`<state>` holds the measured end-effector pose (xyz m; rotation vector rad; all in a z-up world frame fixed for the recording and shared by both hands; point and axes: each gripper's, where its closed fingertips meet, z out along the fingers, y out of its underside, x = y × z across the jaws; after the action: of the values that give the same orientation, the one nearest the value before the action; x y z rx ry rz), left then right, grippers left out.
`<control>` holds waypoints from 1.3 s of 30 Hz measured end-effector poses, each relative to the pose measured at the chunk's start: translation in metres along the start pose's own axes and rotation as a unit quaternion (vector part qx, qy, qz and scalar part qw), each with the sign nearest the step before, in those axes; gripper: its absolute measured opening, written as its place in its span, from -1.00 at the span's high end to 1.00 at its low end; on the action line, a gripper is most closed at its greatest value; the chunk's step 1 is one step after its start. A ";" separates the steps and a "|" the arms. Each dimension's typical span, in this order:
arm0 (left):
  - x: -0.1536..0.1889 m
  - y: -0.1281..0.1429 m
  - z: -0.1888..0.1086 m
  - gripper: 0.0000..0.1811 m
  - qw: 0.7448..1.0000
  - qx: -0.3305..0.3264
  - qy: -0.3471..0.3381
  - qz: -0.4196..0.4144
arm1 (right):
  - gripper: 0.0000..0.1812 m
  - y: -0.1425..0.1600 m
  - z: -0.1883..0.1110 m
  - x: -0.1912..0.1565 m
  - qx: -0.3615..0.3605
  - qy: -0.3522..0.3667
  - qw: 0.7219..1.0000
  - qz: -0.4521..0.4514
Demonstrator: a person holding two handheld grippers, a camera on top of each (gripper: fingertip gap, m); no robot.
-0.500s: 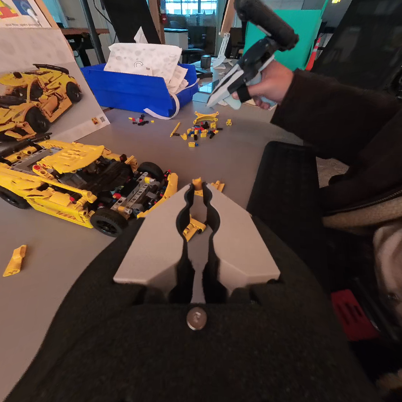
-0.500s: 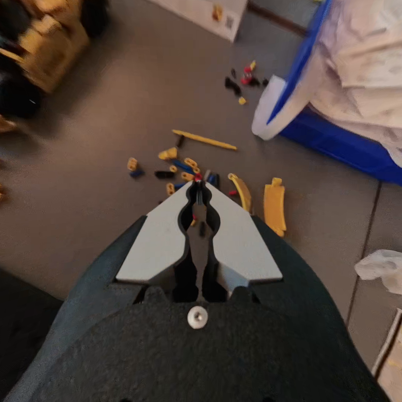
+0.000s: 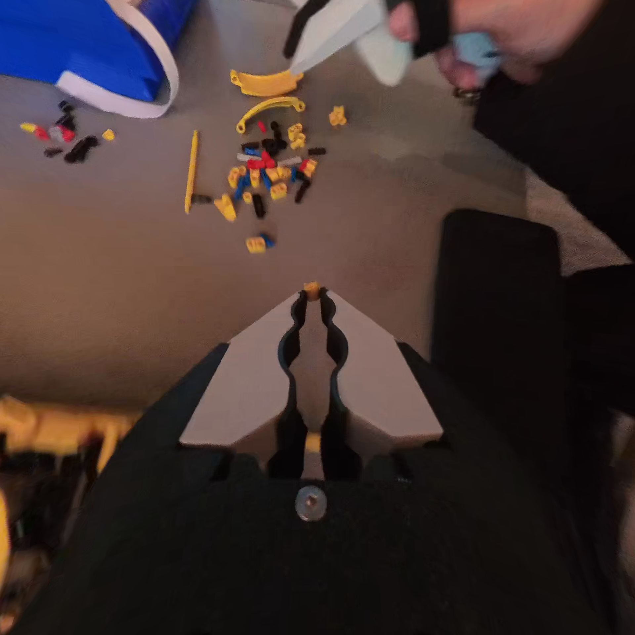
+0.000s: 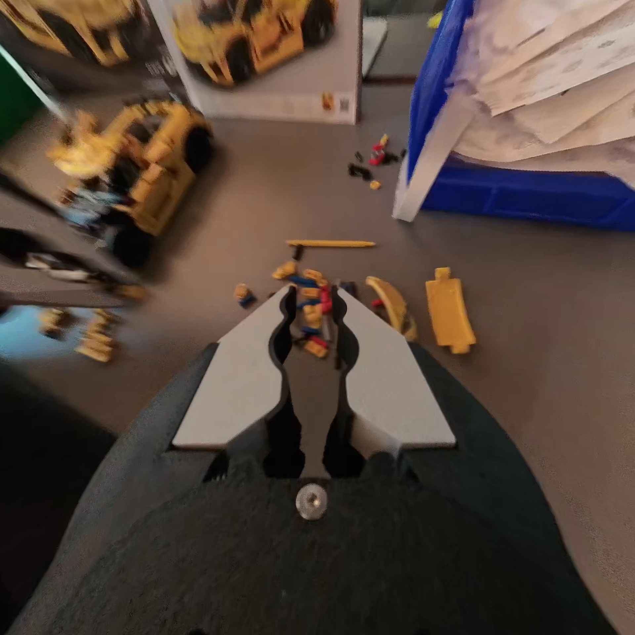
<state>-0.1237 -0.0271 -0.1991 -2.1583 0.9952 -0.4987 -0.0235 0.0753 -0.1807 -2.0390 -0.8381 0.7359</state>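
My left gripper (image 3: pixel 312 292) is shut on a small yellow brick piece (image 3: pixel 312 288) at its fingertips and holds it above the grey table, short of a pile of small yellow, blue, red and black pieces (image 3: pixel 271 168). My right gripper (image 4: pixel 315 288) is open and empty, with its tips just over the same pile (image 4: pixel 312 309). It also shows in the left wrist view (image 3: pixel 330 37), held by a hand at the top. A yellow curved panel (image 4: pixel 448 312) and a yellow arch (image 4: pixel 391 305) lie right of the pile. A long yellow rod (image 4: pixel 330 244) lies beyond it.
A partly built yellow brick car (image 4: pixel 137 171) stands at the left, in front of its box (image 4: pixel 268 51). A blue bin (image 4: pixel 515 196) with paper bags stands at the right. A second small cluster of pieces (image 4: pixel 374 161) lies beside the bin. A black padded object (image 3: pixel 494 309) lies at the table's right edge. One gripper's finger ends stand about 15 centimetres off the other's. To reach the yellow arch (image 4: pixel 391 305) in a straight line is about 7 centimetres for my right fingers, about 20 centimetres for my left. From my right tips it is roughly 12 centimetres to the long yellow rod (image 4: pixel 330 244); from my left, 20 centimetres. Seen from the left wrist view (image 3: pixel 192 169) as well.
My left gripper has swung away from the car toward the pile, with a yellow piece in its tips. My right gripper's jaws have opened, and its view has tilted up.
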 end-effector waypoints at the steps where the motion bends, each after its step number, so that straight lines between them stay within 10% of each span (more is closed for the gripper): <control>1: -0.009 -0.010 0.020 0.92 1.000 -0.015 -0.004 0.010 | 0.81 0.000 -0.007 -0.012 0.030 -0.015 0.999 0.020; 11: -0.044 -0.055 0.124 0.76 0.999 -0.044 0.004 -0.018 | 0.88 0.031 -0.029 -0.041 0.106 -0.065 0.987 0.100; 14: -0.043 -0.058 0.090 0.61 0.997 -0.018 0.029 -0.071 | 0.88 0.031 -0.035 -0.037 0.118 -0.066 0.985 0.107; 18: -0.043 -0.059 -0.039 0.60 0.990 0.088 0.040 -0.105 | 0.88 0.033 -0.037 -0.039 0.115 -0.075 0.985 0.107; 22: -0.081 0.009 -0.190 0.60 0.974 0.172 -0.110 -0.095 | 0.87 0.034 -0.033 -0.051 0.104 -0.078 0.989 0.072; 26: -0.085 0.144 -0.254 0.60 0.965 0.116 -0.184 -0.147 | 0.75 0.042 -0.015 -0.089 0.050 -0.115 0.992 -0.023; 32: -0.037 0.235 -0.232 0.58 0.972 0.043 -0.151 -0.174 | 0.70 0.057 0.026 -0.107 -0.045 -0.075 0.979 -0.185; 39: -0.048 0.234 -0.183 0.52 0.979 -0.007 -0.152 -0.134 | 0.56 0.057 0.069 -0.092 -0.121 -0.046 0.971 -0.199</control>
<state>-0.3798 -0.1770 -0.2476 -2.3076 0.5453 -0.2720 -0.1131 0.0097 -0.2450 -1.9633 -1.3998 0.5230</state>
